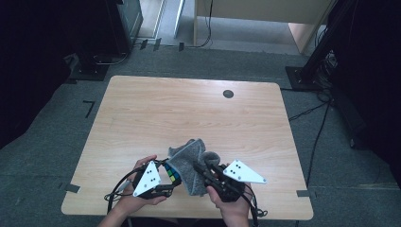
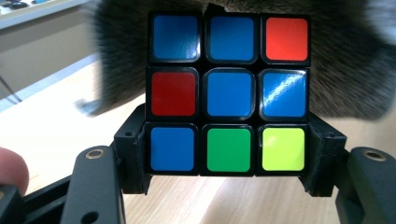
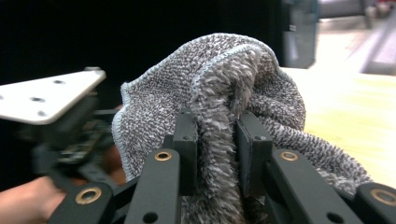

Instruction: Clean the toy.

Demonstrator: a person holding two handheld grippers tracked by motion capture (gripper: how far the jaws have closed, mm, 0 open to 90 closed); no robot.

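Grey terry cloth [image 1: 191, 166] hung between the two claws above the near edge of the wooden tabletop [image 1: 189, 109]. The right claw [image 3: 217, 140] had its jaws closed on a bunched fold of the cloth, the pile squeezed between the two black pads; the rest of the fabric rose above the pads and draped to either side in the right gripper view. In the high view the right claw [image 1: 203, 169] pointed toward the left claw, with the grey three-cornered plate [image 1: 243, 172] on top and the person's right hand [image 1: 234, 201] around its body.

The left claw [image 2: 229, 151] was clamped on a colour puzzle cube [image 2: 229, 91], its pads pressed against the lower row of the cube on both sides. The face toward the left gripper view showed blue, blue, red in the top row, red, blue, blue in the middle row, and blue, green, yellow in the bottom row. The cloth lay directly behind the cube, touching or just beside its far side; which could not be told. In the high view the cube [image 1: 172, 176] sat between the left claw's plate [image 1: 149, 178] and the cloth, held off the tabletop. The person's left hand [image 1: 135, 198] gripped the left claw's body.

A dark round disc [image 1: 228, 93] lay on the far part of the tabletop, well apart from both claws.
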